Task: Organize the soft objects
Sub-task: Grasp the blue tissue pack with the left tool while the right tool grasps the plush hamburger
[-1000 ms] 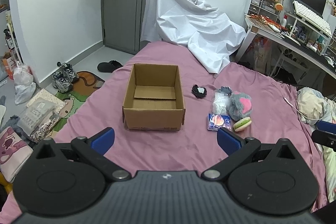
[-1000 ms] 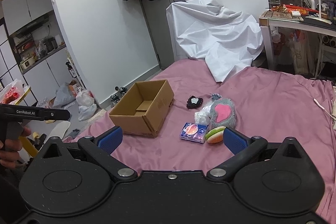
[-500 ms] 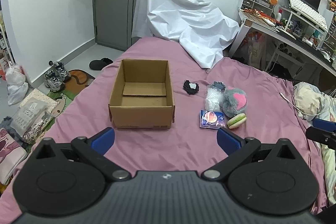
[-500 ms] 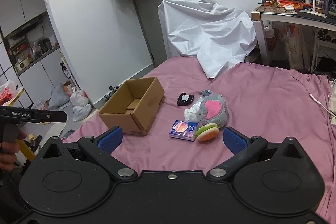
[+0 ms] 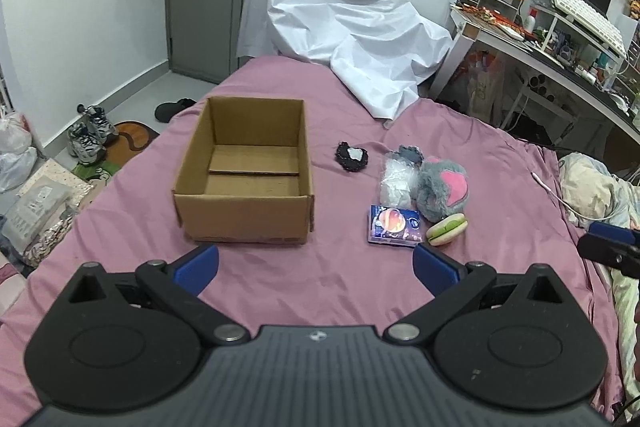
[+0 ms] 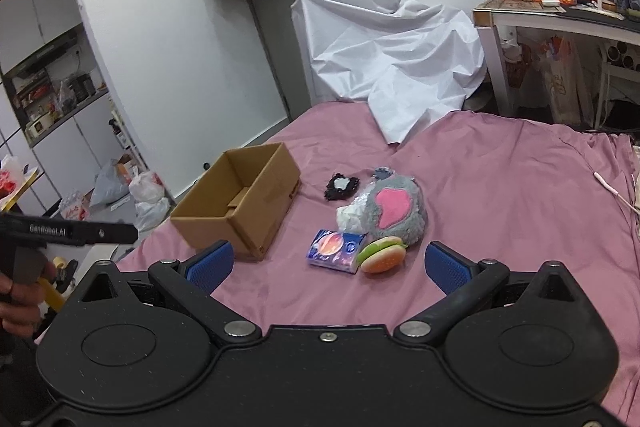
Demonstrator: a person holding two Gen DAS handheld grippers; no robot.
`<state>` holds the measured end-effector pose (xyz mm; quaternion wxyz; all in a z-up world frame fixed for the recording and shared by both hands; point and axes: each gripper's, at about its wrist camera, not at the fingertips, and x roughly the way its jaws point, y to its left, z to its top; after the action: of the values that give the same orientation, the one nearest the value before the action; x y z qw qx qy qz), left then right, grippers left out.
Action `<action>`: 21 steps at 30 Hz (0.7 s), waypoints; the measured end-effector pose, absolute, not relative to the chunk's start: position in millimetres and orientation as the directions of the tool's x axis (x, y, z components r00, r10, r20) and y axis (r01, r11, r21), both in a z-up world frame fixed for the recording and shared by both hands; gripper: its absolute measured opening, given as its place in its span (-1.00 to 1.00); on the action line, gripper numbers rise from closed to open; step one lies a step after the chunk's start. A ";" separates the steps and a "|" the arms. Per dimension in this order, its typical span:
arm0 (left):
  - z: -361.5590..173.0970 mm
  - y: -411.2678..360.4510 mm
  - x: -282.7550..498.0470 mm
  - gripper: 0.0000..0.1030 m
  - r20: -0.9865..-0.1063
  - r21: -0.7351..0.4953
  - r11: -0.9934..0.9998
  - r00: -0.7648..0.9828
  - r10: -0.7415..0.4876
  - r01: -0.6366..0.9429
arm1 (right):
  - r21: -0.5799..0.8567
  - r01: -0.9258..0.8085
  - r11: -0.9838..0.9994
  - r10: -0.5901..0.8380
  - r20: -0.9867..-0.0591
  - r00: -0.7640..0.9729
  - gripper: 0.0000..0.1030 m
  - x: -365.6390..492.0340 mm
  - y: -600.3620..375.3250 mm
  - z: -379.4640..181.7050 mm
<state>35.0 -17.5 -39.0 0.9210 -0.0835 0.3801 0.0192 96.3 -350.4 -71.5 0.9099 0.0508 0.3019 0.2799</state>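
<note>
Since a second ago both of my cameras have closed in on the bed, the soft pile now sits larger and lower in each view; nothing in it has moved, so I read this as approach only, no item packed yet.

The pile lies on the pink bedsheet (image 5: 328,291), well right of the cardboard box (image 5: 244,171). The burger plush (image 6: 381,254) is nearest me, lying flat, long axis running left-low to right-high in the right wrist view, touching the gray paw plush (image 6: 396,211) behind it. The paw plush faces its pink pad up toward me. The blue tissue pack (image 6: 335,246) lies flat just left of the burger, long axis roughly across the view. The white crinkly bag (image 5: 395,181) leans on the paw; the black fuzzy piece (image 5: 351,155) sits apart, between pile and box. Something gray peeks behind the bag, too small to name, maybe a second plush.

The box is empty and opens upward, long axis running away from my left camera.

My right gripper (image 6: 326,265) has its blue pads spread wide, holding nothing, short of the burger. My left gripper (image 5: 316,265) is likewise wide and empty, in front of the box. A white draped sheet (image 5: 340,23) covers something at the far end.
</note>
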 end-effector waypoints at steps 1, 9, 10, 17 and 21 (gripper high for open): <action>-41.3 -19.3 37.5 0.99 -0.704 -0.141 0.985 0.710 -0.032 -0.096 | 0.262 -0.477 0.839 0.539 -0.524 0.660 0.99 99.6 -350.0 -73.3; -57.0 -25.8 70.5 0.99 -0.704 -0.209 0.974 0.704 -0.091 -0.083 | 0.214 -0.469 0.857 0.498 -0.577 0.647 0.90 125.3 -338.0 -89.0; -58.9 -27.1 75.6 0.99 -0.706 -0.212 0.974 0.701 -0.097 -0.079 | 0.211 -0.467 0.859 0.494 -0.582 0.646 0.89 128.5 -336.8 -90.6; -67.5 -37.0 103.7 0.99 -0.709 -0.210 0.977 0.694 -0.120 -0.046 | 0.185 -0.450 0.874 0.461 -0.611 0.643 0.81 147.7 -331.8 -101.1; -73.4 -40.2 120.1 0.98 -0.716 -0.246 0.969 0.680 -0.162 -0.029 | 0.187 -0.436 0.880 0.450 -0.620 0.643 0.78 160.2 -332.6 -106.7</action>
<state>120.1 -40.2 -73.4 0.9086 -0.1194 0.3986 -0.0366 160.2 -332.6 -106.7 0.9063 0.0104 0.3447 0.2444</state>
